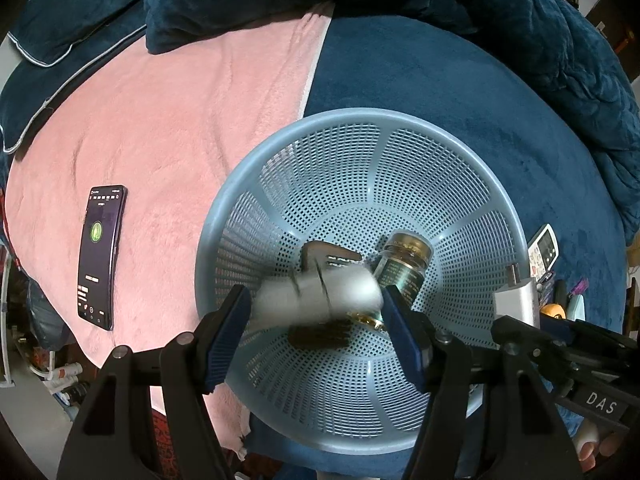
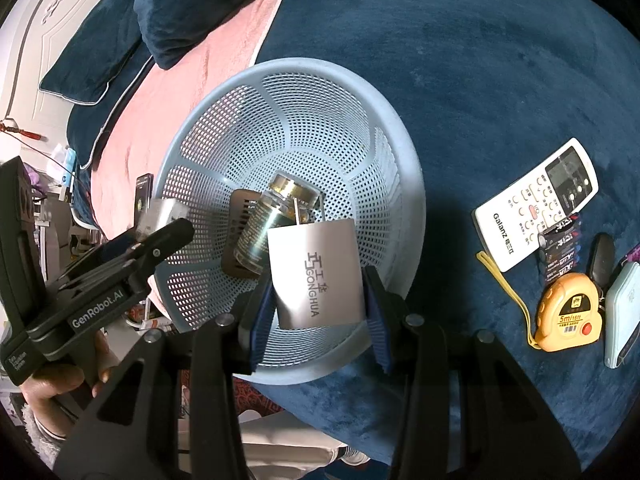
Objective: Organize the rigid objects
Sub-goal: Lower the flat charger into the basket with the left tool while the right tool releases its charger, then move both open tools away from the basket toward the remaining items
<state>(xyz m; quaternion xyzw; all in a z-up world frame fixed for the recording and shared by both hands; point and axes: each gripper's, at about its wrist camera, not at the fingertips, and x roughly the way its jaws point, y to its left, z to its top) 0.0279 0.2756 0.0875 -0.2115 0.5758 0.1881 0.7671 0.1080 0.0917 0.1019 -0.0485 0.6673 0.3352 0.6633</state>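
My left gripper [image 1: 316,300] hangs over a pale blue mesh basket [image 1: 460,184]. A white block [image 1: 320,296], blurred, spans the gap from one blue pad to the other. My right gripper [image 2: 319,280] is shut on a white box printed GONGHUA [image 2: 316,280], held above the basket's near rim [image 2: 192,128]. Inside the basket lie a glass bottle with a gold cap [image 2: 272,216] and a brown comb [image 2: 240,204]. In the right wrist view the left gripper [image 2: 164,236] shows at the left, a hand under it.
On the dark blue blanket to the right lie a white Galanz remote [image 2: 536,204], a pack of batteries [image 2: 560,248], a yellow tape measure [image 2: 568,316], a black key fob [image 2: 602,256] and a pale blue case [image 2: 624,312]. A lit phone [image 1: 100,256] lies on the pink blanket.
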